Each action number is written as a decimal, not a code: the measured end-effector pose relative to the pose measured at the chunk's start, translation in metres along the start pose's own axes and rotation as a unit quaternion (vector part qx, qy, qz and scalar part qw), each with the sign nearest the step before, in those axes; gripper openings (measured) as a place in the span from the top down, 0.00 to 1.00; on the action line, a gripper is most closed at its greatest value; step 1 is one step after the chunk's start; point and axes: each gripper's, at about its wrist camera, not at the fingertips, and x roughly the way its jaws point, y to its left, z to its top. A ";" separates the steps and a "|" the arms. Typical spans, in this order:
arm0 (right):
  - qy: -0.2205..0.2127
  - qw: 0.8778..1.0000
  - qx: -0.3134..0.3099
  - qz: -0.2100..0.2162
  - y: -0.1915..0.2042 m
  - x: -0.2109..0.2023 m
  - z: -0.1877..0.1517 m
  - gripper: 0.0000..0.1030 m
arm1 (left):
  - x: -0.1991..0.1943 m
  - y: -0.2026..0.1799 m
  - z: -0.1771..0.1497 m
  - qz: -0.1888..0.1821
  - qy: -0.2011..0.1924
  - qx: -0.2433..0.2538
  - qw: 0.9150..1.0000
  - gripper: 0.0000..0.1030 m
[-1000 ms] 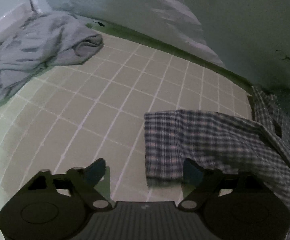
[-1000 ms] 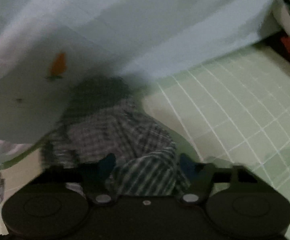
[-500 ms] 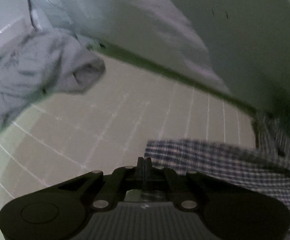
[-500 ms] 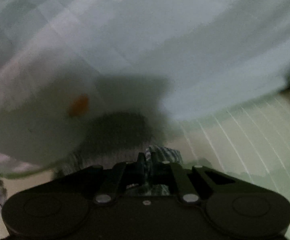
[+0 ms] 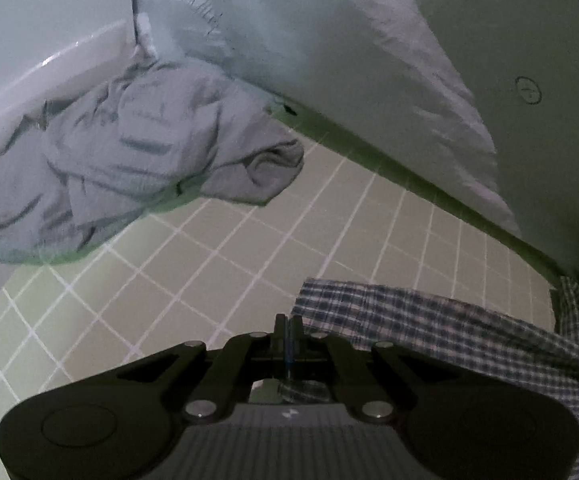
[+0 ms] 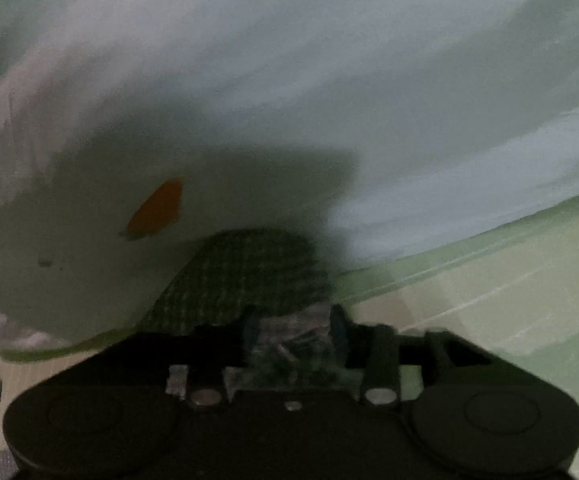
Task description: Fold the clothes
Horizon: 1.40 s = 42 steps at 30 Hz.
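A blue-and-white plaid garment point(image 5: 429, 320) lies on the green gridded mat point(image 5: 249, 248), stretching to the right. My left gripper point(image 5: 288, 326) is shut on its near left corner; a bit of plaid shows between the fingers. In the blurred right wrist view, the plaid garment point(image 6: 245, 276) bunches up against a pale draped sheet point(image 6: 289, 80). My right gripper point(image 6: 293, 324) has its fingers a little apart with plaid cloth between them.
A crumpled grey garment point(image 5: 121, 160) lies at the mat's far left. A pale sheet point(image 5: 369, 60) hangs along the mat's far edge. An orange mark point(image 6: 157, 208) shows on the sheet. A white rail point(image 5: 29, 80) runs at the far left.
Both grippers went from open to shut on the plaid garment. The right gripper's fingers have since parted a little with cloth still between them. The left gripper has lifted slightly with its corner.
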 end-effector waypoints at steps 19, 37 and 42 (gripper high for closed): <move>0.074 0.988 -0.127 0.041 0.054 0.036 -0.034 0.76 | -0.009 0.038 -0.023 0.064 0.025 -0.015 0.997 1.00; 0.063 0.997 -0.042 -0.025 0.009 0.008 -0.024 0.34 | 0.005 0.018 -0.021 -0.003 0.035 -0.025 0.999 0.40; 0.091 0.996 -0.012 -0.015 -0.003 0.028 -0.030 0.31 | 0.007 0.011 -0.022 -0.016 0.035 -0.024 0.999 0.38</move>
